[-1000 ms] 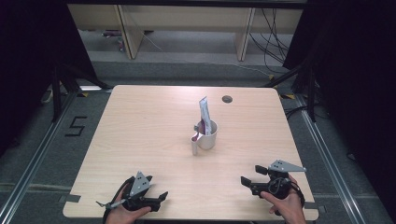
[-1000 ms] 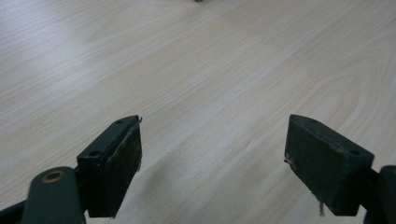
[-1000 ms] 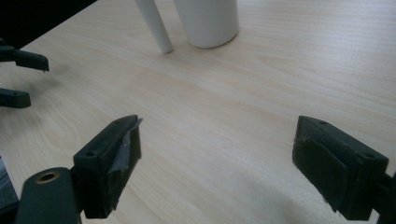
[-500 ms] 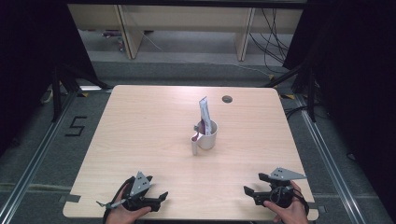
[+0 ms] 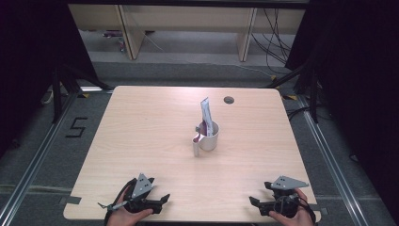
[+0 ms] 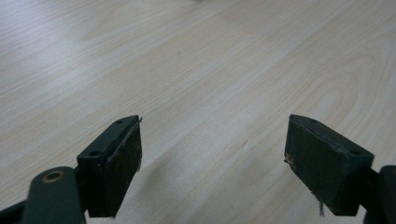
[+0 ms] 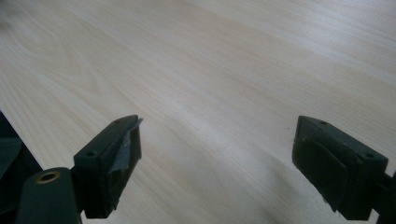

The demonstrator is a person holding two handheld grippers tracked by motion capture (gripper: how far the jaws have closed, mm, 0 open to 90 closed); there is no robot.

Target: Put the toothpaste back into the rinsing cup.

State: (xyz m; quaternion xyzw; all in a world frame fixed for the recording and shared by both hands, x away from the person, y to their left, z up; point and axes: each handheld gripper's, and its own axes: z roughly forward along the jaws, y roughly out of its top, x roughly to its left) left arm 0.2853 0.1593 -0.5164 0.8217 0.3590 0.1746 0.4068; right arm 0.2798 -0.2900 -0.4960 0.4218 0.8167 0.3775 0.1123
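At the table's [image 5: 141, 122] near edge, the left gripper [image 5: 162, 199] and right gripper [image 5: 252, 202] are resting low over bare wood, jaws spread wide, gripping nothing. Farther off, mid-table and well apart from both, a white mug [image 5: 209, 136] is standing upright, holding a tall packet [image 5: 205, 113] that is leaning against its rim.

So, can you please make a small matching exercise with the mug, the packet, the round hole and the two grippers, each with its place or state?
Things:
1. mug
2. packet
3. round hole
4. left gripper and right gripper

Places or states:
a. in the table top, near the far edge
b. stands up inside the mug
c. open, at the near edge
d. white, near the table's middle

Pairs: 1-d, 2-b, 3-a, 4-c
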